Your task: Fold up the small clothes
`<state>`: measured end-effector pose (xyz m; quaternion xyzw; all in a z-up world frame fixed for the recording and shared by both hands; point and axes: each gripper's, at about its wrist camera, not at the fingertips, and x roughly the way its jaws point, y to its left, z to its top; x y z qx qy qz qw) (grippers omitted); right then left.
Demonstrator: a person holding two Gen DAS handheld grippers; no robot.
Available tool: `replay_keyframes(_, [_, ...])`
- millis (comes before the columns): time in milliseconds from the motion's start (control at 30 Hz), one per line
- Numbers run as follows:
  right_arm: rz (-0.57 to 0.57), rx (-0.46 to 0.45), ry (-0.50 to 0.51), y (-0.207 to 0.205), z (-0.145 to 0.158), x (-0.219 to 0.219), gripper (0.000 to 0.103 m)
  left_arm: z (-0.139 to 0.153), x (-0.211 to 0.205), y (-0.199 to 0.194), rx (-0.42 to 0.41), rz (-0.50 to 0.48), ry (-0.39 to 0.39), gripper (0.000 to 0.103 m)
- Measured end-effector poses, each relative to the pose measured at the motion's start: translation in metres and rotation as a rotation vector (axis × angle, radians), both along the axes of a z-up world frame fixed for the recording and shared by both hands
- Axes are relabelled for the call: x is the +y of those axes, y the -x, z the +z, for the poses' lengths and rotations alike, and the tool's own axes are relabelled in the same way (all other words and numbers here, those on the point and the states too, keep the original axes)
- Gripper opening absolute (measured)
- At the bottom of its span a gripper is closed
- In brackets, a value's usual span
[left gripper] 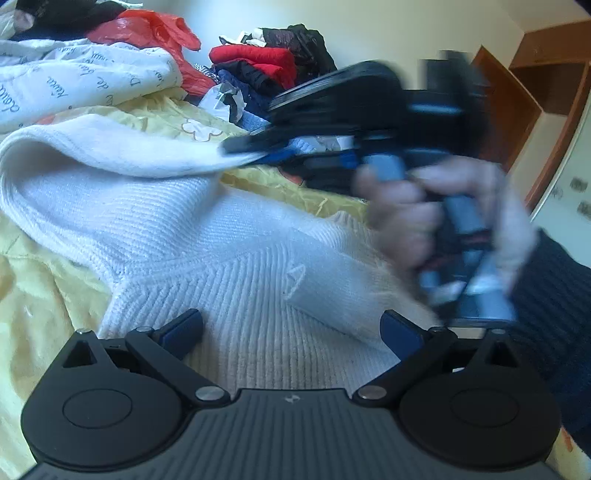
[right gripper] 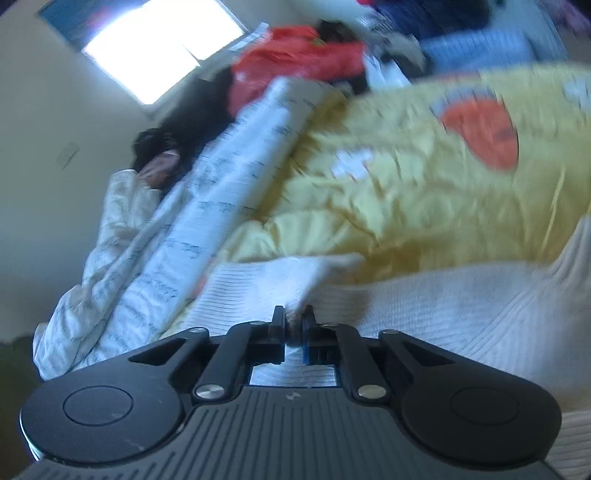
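Note:
A white ribbed knit sweater (left gripper: 229, 266) lies on a yellow bedspread (left gripper: 33, 295). My left gripper (left gripper: 291, 330) is open, its blue-padded fingers (left gripper: 184, 328) spread just over the sweater's body. My right gripper (left gripper: 251, 146) shows blurred in the left wrist view, shut on a white sleeve (left gripper: 122, 147) that it holds lifted over the sweater. In the right wrist view the right gripper (right gripper: 293, 317) pinches the sleeve's cuff (right gripper: 280, 280), with the rest of the sweater (right gripper: 443, 310) below.
A pile of red, black and blue clothes (left gripper: 266, 70) lies at the back of the bed. A white printed quilt (left gripper: 74, 81) and a red plastic bag (left gripper: 155, 33) sit at the back left. A wooden shelf (left gripper: 546, 74) stands at the right.

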<state>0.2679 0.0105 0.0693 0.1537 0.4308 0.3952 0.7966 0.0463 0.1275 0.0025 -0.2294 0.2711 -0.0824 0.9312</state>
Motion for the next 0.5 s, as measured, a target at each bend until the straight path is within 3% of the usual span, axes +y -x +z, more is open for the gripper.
replay_keyframes(267, [-0.014,-0.146,-0.090,0.046,0.054,-0.094,0.011,-0.001,0.006,0.001,-0.012,0.013,0.045,0.103])
replay_keyframes(367, [-0.085,-0.152,-0.101,0.064,0.046,-0.147,0.011,-0.001,0.005,0.003,-0.014,0.017,0.051,0.103])
replay_keyframes(500, [-0.219,-0.081,-0.128,0.078,0.007,-0.210,0.011,-0.001,0.005,0.000,-0.013,0.019,0.045,0.103])
